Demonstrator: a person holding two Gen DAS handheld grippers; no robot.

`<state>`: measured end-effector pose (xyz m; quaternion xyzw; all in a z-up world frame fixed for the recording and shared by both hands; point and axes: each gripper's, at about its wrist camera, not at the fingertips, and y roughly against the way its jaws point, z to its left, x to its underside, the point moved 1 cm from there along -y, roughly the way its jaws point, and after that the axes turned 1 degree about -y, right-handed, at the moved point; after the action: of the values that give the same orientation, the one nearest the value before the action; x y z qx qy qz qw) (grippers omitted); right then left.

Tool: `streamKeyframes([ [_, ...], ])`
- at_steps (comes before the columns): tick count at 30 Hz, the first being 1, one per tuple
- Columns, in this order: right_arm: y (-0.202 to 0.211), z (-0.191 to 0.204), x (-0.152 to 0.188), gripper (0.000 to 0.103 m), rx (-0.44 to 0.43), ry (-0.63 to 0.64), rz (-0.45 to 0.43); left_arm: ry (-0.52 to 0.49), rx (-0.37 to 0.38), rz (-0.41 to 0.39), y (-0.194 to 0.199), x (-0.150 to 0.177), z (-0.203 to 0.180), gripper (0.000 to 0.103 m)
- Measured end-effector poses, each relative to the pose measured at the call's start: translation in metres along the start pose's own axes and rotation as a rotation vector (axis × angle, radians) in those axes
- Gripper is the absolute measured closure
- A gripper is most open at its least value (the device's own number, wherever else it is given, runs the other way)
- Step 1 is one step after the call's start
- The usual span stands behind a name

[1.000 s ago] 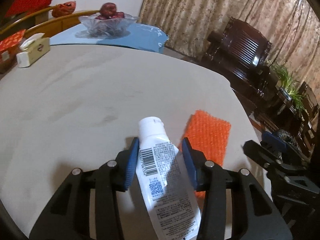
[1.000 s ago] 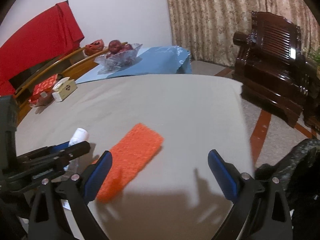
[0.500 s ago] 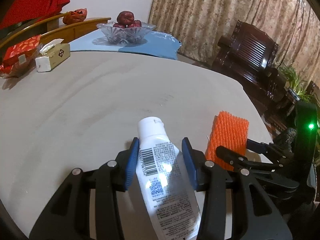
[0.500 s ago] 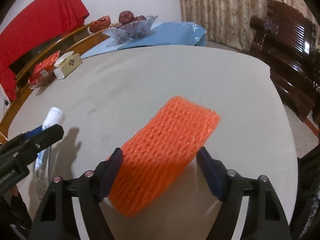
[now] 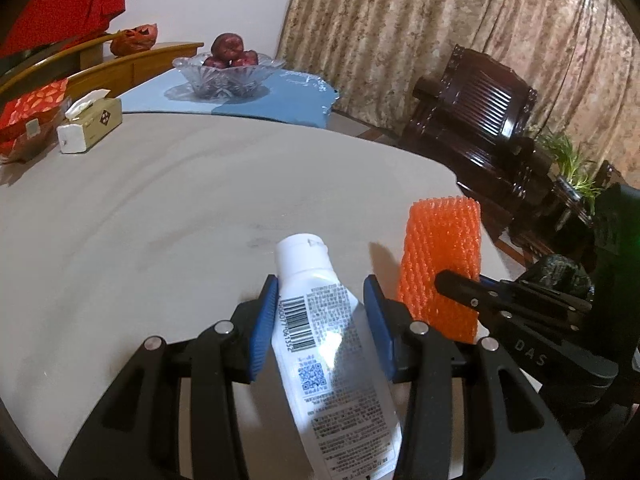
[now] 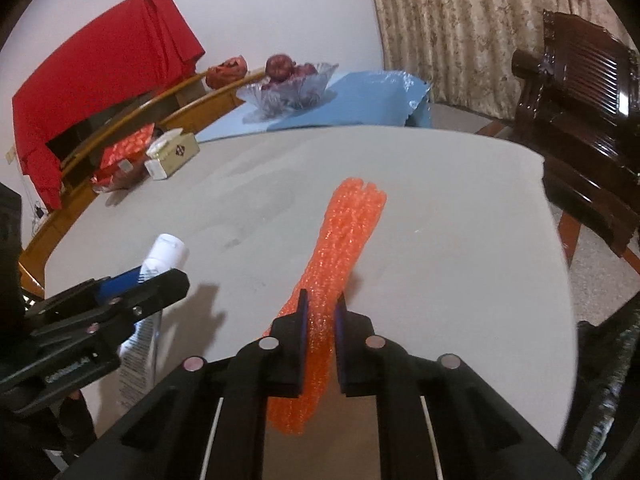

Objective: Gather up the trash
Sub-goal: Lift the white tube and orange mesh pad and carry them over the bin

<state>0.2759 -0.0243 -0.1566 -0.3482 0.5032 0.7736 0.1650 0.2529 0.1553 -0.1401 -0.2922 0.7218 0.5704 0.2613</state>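
Note:
A white squeeze tube point(image 5: 316, 312) with a barcode sits between the blue pads of my left gripper point(image 5: 320, 284), which is shut on it just above the grey table point(image 5: 160, 220). The tube's cap point(image 6: 168, 250) shows in the right wrist view too, beside the left gripper point(image 6: 152, 280). My right gripper point(image 6: 321, 298) is shut on an orange foam net point(image 6: 344, 232), squeezing it into a narrow strip. In the left wrist view the net point(image 5: 440, 248) stands on edge at the table's right side, pinched at its lower part by the right gripper point(image 5: 452, 280).
At the far side are a tissue box point(image 5: 90, 124), a red packet point(image 5: 28, 112) and a glass bowl of fruit point(image 5: 228, 72) on a blue cloth point(image 5: 280, 96). A dark wooden chair point(image 5: 472, 120) stands right of the table. A black bag point(image 6: 608, 380) hangs low right.
My right gripper moved over the orange net and closed on it, pressing the flat net into a thin upright strip. The left gripper rose a little, still holding the tube.

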Motion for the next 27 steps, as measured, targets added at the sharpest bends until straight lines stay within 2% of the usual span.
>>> streamKeyframes([
  [13, 0.073, -0.007, -0.001, 0.092, 0.02, -0.003, -0.097, -0.053, 0.062, -0.044, 0.035, -0.007, -0.048, 0.061],
  [27, 0.151, -0.041, 0.015, 0.092, 0.096, -0.048, -0.178, -0.11, 0.121, -0.076, 0.062, -0.004, -0.108, 0.061],
])
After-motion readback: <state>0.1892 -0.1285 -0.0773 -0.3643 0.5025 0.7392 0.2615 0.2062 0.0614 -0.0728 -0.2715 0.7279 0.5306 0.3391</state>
